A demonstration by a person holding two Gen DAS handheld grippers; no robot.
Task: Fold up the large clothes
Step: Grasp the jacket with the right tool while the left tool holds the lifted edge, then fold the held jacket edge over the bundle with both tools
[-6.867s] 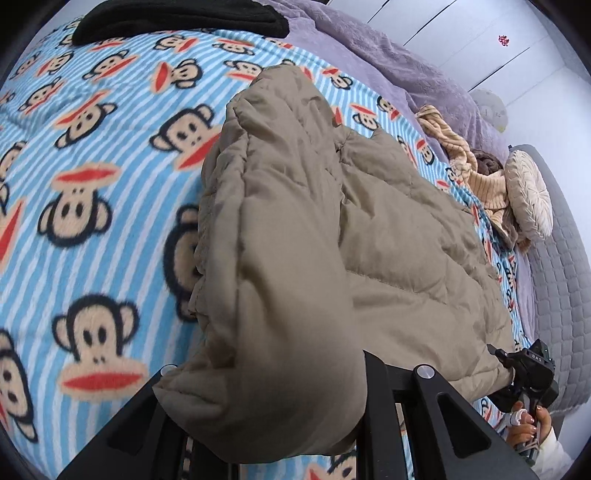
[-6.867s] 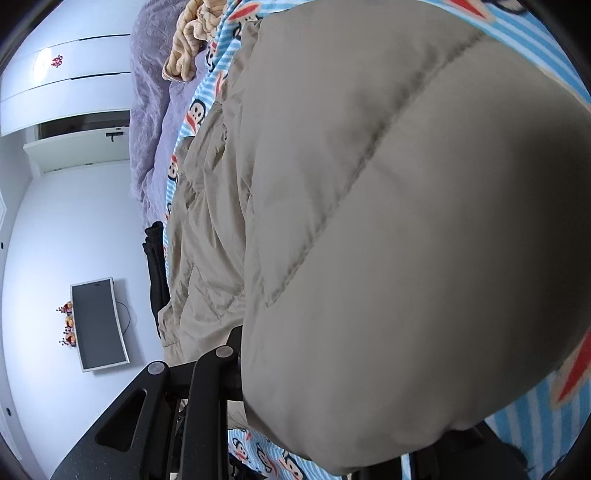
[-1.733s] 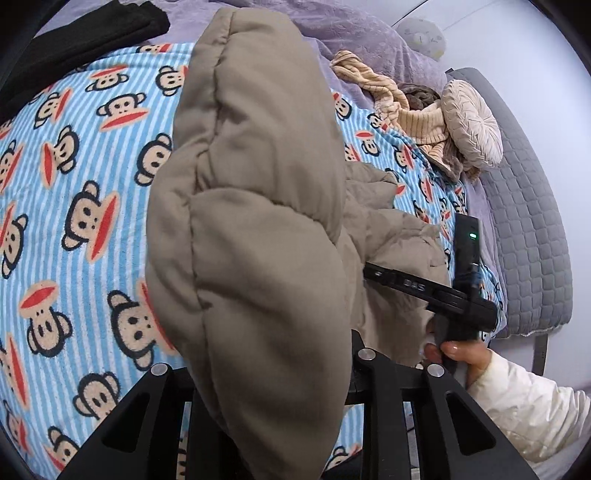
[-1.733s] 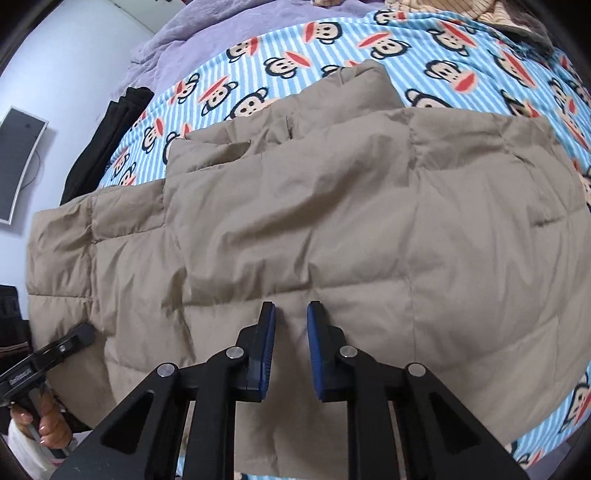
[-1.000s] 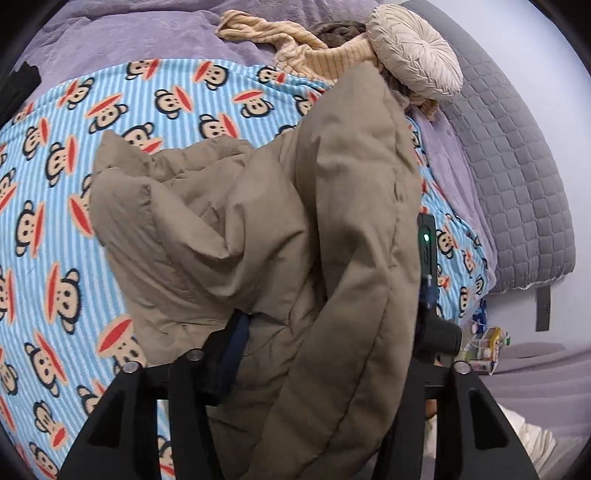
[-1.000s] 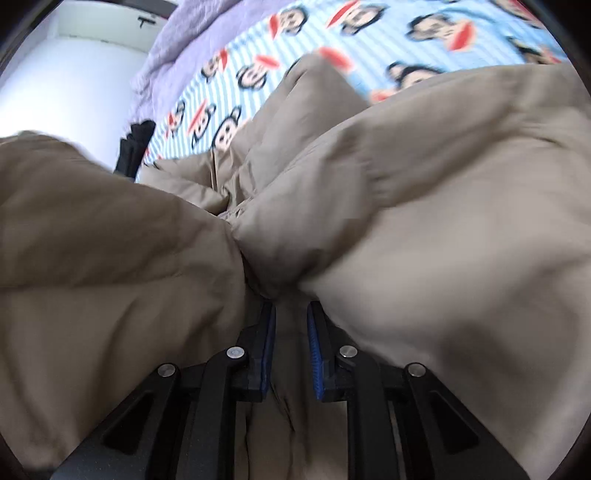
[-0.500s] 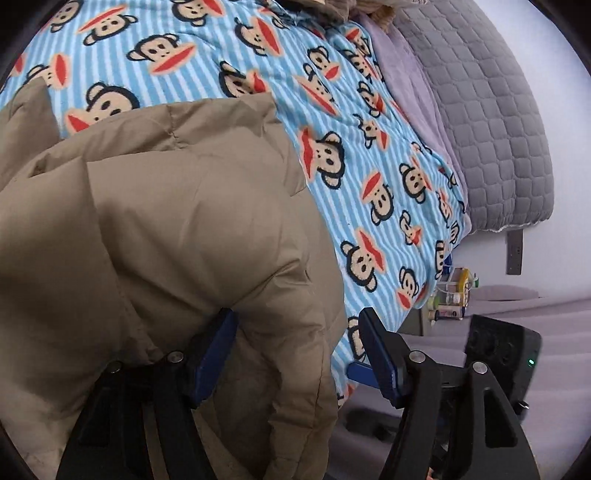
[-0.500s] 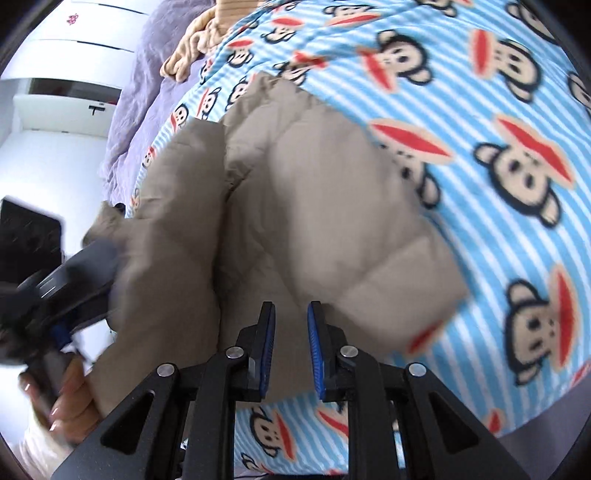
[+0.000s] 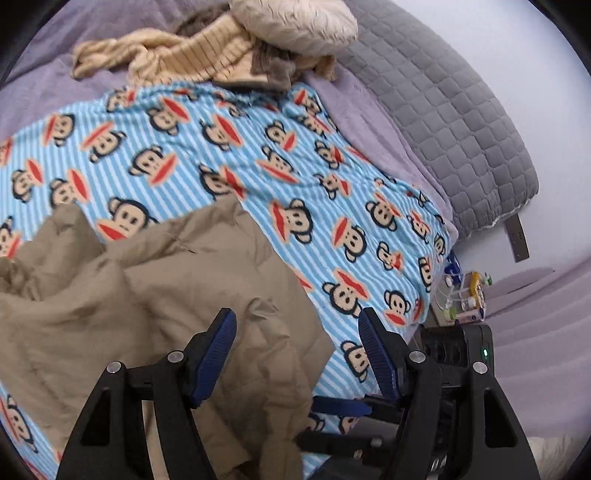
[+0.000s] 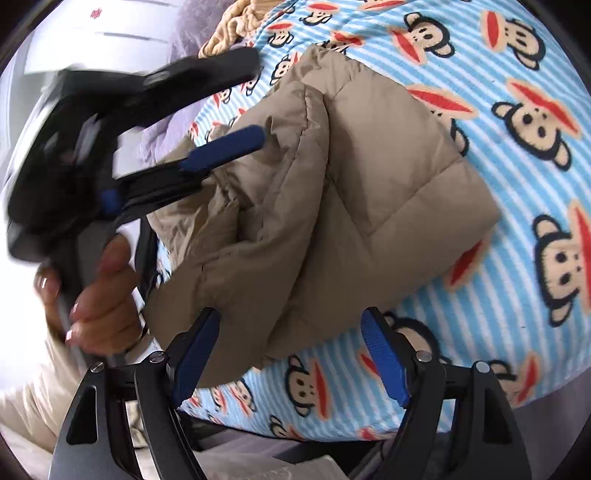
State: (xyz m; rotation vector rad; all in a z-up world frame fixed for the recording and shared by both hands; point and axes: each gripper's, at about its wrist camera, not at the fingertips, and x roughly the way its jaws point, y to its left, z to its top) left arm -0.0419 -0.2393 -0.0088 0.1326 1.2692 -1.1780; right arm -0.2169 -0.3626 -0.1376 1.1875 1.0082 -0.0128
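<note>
The tan puffer jacket [image 9: 147,314] lies bundled in folds on the monkey-print blanket [image 9: 295,166], close to the blanket's near edge; in the left wrist view it fills the lower left, its right border running down between the two blue pads of the left gripper [image 9: 295,354]; those fingers stand spread wide with nothing pinched, the left pad [image 9: 214,354] over the jacket and the right pad over the blanket just beside it; beyond the jacket, at the far end of the blanket, sit a heap of beige knitwear [image 9: 192,59] and a round cream cushion [image 9: 295,22], with a grey quilted headboard [image 9: 461,122] to the right. In the right wrist view the person's left hand [image 10: 99,295] grips the left gripper's handle left of the jacket, that gripper's fingers reaching over the jacket's upper left corner; the jacket [image 10: 332,192] occupies the centre; the right gripper [image 10: 291,354] is spread wide below it, holding nothing, its left pad at the jacket's near edge and its right pad over bare blanket.
</note>
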